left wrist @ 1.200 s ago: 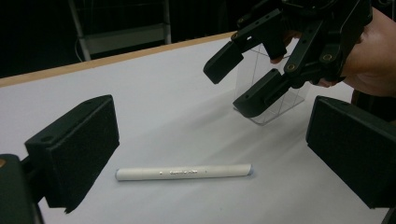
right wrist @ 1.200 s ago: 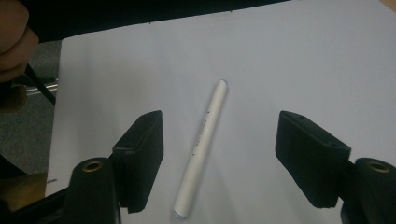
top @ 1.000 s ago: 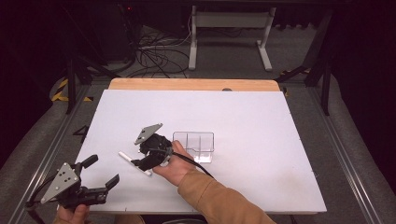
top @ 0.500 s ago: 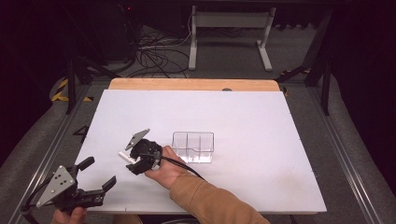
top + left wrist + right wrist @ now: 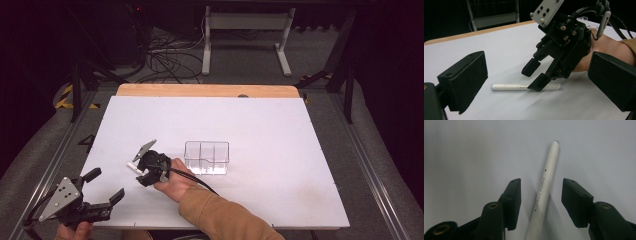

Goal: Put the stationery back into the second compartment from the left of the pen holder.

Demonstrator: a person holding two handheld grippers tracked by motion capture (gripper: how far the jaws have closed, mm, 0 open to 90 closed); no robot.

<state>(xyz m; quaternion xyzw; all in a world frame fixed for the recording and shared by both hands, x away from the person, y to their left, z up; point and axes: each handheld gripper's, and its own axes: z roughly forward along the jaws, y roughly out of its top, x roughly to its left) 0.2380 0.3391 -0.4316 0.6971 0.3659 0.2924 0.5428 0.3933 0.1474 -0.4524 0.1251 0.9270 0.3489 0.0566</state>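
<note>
Lab/test rig setup: white table [image 5: 280, 150] w/ wood edge, dark surroundings, cable tangle [image 5: 165, 57] on grey carpet floor, metal stand [image 5: 245, 30] behind.

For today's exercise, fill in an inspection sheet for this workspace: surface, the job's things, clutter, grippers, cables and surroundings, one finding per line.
Surface: white table with a bare wooden strip along its far edge.
Job's things: white pen lying flat on the table; clear plastic organizer with compartments standing apart from it.
Clutter: nothing seen.
Grippers: right gripper has come down over the pen, its jaws just closing with the pen between them, pads not yet touching it; left gripper open at the near left corner, holding nothing.
Cables: a black cable trails from the right gripper over the hand; more cables lie tangled on the floor beyond the table.
Surroundings: dark room, grey floor, white metal stand behind.
</note>
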